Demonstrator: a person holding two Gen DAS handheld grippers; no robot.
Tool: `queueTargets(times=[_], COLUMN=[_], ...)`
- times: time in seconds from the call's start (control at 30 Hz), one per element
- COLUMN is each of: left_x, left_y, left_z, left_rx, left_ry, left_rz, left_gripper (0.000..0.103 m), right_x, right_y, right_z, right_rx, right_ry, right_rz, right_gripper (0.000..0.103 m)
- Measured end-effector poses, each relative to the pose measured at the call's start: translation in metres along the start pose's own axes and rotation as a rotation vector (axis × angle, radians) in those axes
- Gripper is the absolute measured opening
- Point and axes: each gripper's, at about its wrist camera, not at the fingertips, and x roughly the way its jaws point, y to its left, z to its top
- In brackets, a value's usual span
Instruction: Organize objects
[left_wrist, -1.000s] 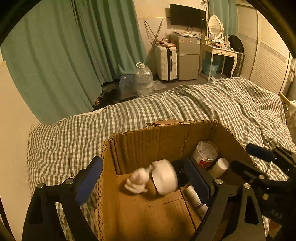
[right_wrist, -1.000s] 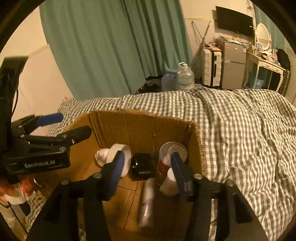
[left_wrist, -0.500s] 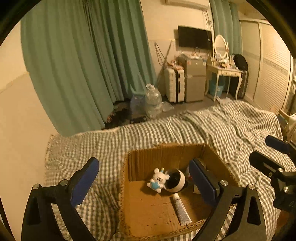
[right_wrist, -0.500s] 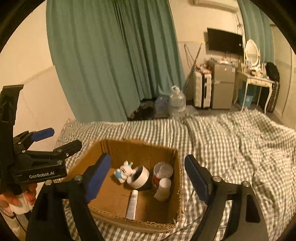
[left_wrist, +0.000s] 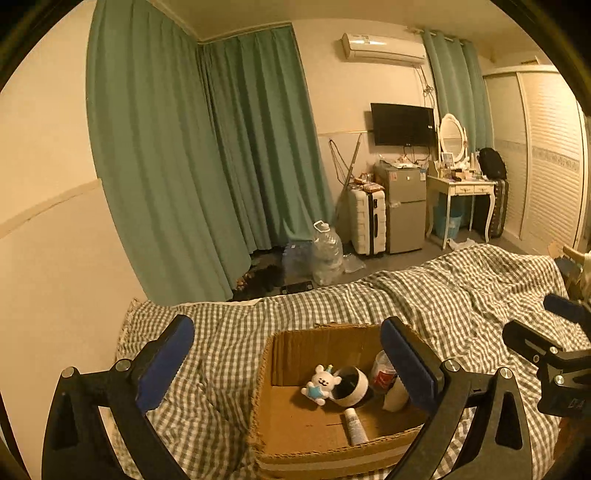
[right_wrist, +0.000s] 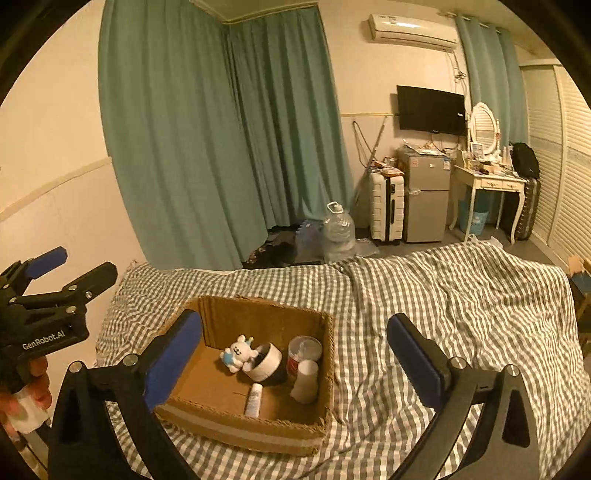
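Note:
An open cardboard box (right_wrist: 236, 430) sits on the checked bed; it also shows in the left wrist view (left_wrist: 295, 452). Inside lie a white bear toy (right_wrist: 237, 353), a white round jar on its side (right_wrist: 264, 362), a red-labelled can (right_wrist: 303, 350), a white bottle (right_wrist: 306, 380) and a small tube (right_wrist: 254, 398). The toy (left_wrist: 321, 383), jar (left_wrist: 351, 382) and tube (left_wrist: 355, 426) also show in the left wrist view. My left gripper (left_wrist: 288, 362) is open and empty, above and behind the box. My right gripper (right_wrist: 295, 349) is open and empty, held back from the box.
The checked bedspread (right_wrist: 443, 295) covers the bed around the box. Green curtains (right_wrist: 207, 147), a water jug (right_wrist: 338, 230), a suitcase (right_wrist: 386, 206), a small fridge (right_wrist: 426, 195) and a dressing table (right_wrist: 487, 184) stand beyond the bed. The left gripper (right_wrist: 40, 299) shows at the right view's left edge.
Both grippers have pulled up and back out of the box, now far above it. The toy, jar and tube stay lying in the box.

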Motion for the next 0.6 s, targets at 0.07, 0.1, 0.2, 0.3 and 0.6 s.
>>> queueTargets(times=[0.07,0.1,0.2,0.3,0.6], left_x=[0.005,0.008,0.016,0.024,0.03], left_y=[-0.001,-0.002,-0.005,-0.007,0.0], left_z=[-0.01,-0.015,-0.029,-0.044,-0.062], left_rx=[-0.022,-0.03,-0.033,-0.033,-0.04], left_ry=[0.018,0.028,0.058,0.088,0.099], left_rz=[-0.006,-0.011,-0.014,-0.011,0.024], left_gripper=[0.103,0.103,0.103,0.103,0.103], right_x=[0.001,0.002,0.01,0.018,0.033], right_y=[-0.004,-0.007,-0.012,-0.011,-0.007], right_z=[-0.012,-0.018,-0.034,-0.047,-0.058], right_rx=[0.016,0.021,0.032,0.028,0.013], right_ry=[0.0,0.003,0.023,0.036,0.054], right_rz=[-0.028,-0.038,-0.06,-0.065,-0.082], right_gripper=[0.101,0.102,0.102,0.102,0.102])
